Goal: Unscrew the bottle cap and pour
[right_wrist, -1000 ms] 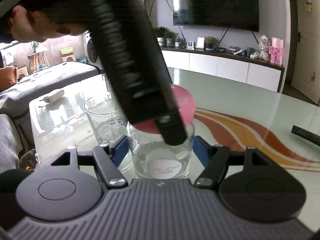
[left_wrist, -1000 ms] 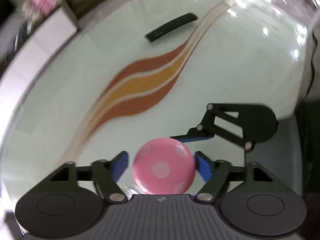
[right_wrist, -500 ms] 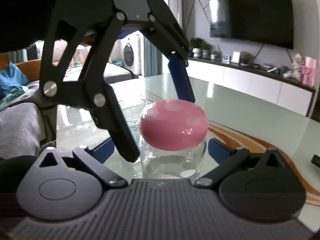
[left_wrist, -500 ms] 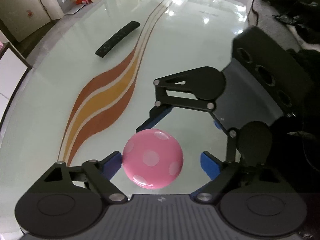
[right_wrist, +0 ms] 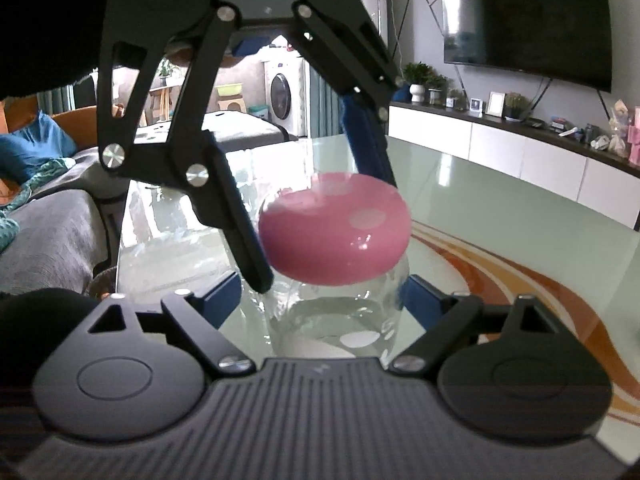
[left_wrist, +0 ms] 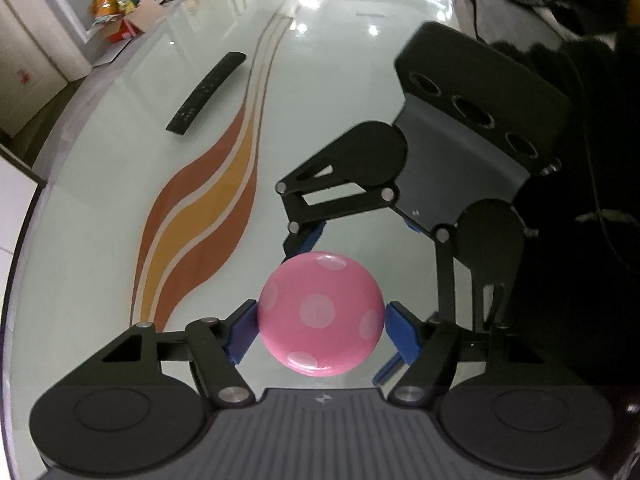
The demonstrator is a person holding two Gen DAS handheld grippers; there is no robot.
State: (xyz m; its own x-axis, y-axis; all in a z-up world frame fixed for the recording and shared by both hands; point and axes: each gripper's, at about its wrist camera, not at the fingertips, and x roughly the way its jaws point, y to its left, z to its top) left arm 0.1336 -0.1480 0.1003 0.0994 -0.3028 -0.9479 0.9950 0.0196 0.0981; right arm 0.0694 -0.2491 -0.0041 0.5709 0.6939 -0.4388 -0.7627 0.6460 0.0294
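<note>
A clear glass bottle [right_wrist: 340, 320] with a pink polka-dot cap [right_wrist: 334, 228] stands on the glass table. My right gripper [right_wrist: 320, 304] holds the bottle body between its blue pads. My left gripper [left_wrist: 320, 320] comes down from above, its blue pads at both sides of the pink cap [left_wrist: 320, 314], touching or nearly so. In the right wrist view the left gripper's black linkage [right_wrist: 192, 128] hangs over the cap. In the left wrist view the right gripper's body [left_wrist: 460, 152] lies beyond the cap.
A black remote control [left_wrist: 206, 92] lies on the table [left_wrist: 120, 160] at the far left, beside an orange and brown wavy stripe [left_wrist: 208, 208]. A grey sofa [right_wrist: 52, 232] stands left of the table. A TV [right_wrist: 524, 20] and white cabinet [right_wrist: 520, 160] are behind.
My left gripper has swung round above the cap and its pads have closed in on the cap's sides. The right gripper keeps hold of the bottle.
</note>
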